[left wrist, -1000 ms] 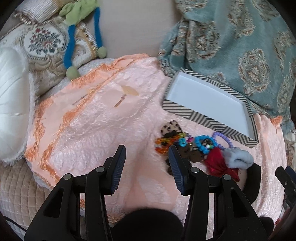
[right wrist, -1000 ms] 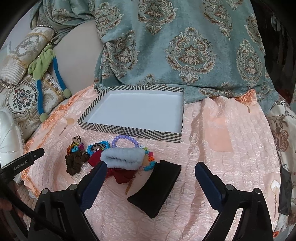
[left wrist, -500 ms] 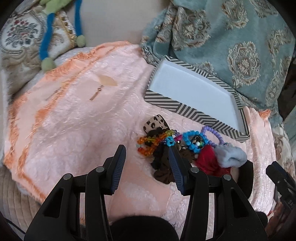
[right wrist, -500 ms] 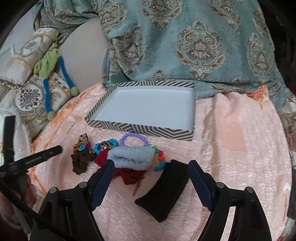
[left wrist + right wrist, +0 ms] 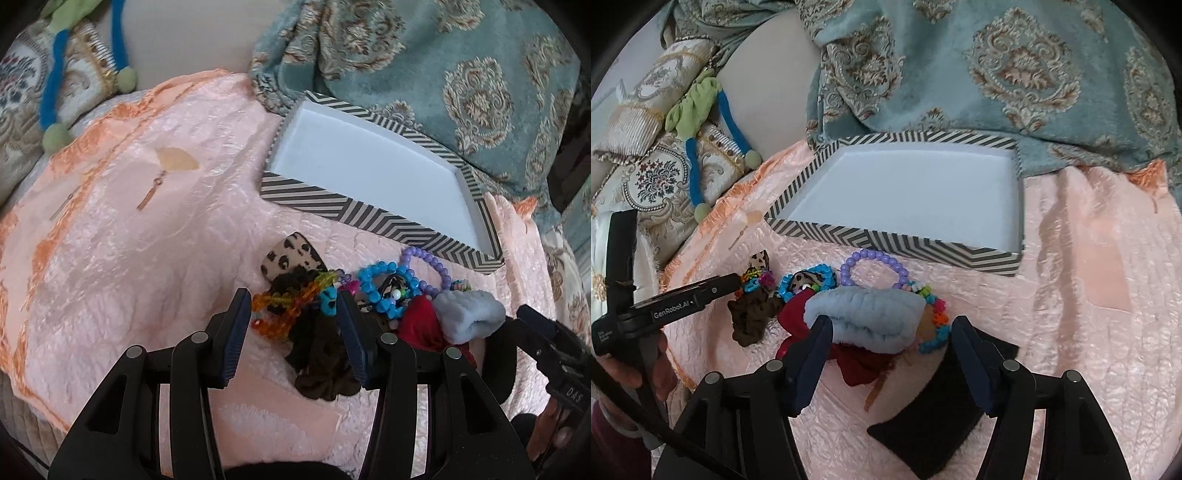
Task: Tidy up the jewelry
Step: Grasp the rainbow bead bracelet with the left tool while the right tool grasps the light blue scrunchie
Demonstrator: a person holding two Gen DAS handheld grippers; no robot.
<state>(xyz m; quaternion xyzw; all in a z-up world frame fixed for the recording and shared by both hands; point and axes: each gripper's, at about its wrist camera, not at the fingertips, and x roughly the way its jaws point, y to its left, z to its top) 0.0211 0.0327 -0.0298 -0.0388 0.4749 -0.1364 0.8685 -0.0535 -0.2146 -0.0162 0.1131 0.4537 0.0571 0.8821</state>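
A pile of jewelry and hair ties lies on the pink bedspread in front of an empty zigzag-striped box (image 5: 373, 212) (image 5: 886, 242). My left gripper (image 5: 291, 306) is open, its fingers either side of an orange chain bracelet (image 5: 286, 297) and a brown scrunchie (image 5: 321, 363). A blue bead bracelet (image 5: 384, 286), a purple bead bracelet (image 5: 873, 260), a red scrunchie (image 5: 857, 360) and a pale blue fluffy band (image 5: 864, 317) lie beside them. My right gripper (image 5: 892, 325) is open, just over the fluffy band.
A black pad (image 5: 945, 402) lies under my right gripper. A leopard-print clip (image 5: 291, 254) sits left of the pile. A teal patterned blanket (image 5: 997, 74) rises behind the box. Cushions and a green-blue toy (image 5: 698, 110) lie at the left.
My left gripper has moved right and forward until its fingers flank the orange chain and brown scrunchie. My right gripper has moved forward over the fluffy band and narrowed a little.
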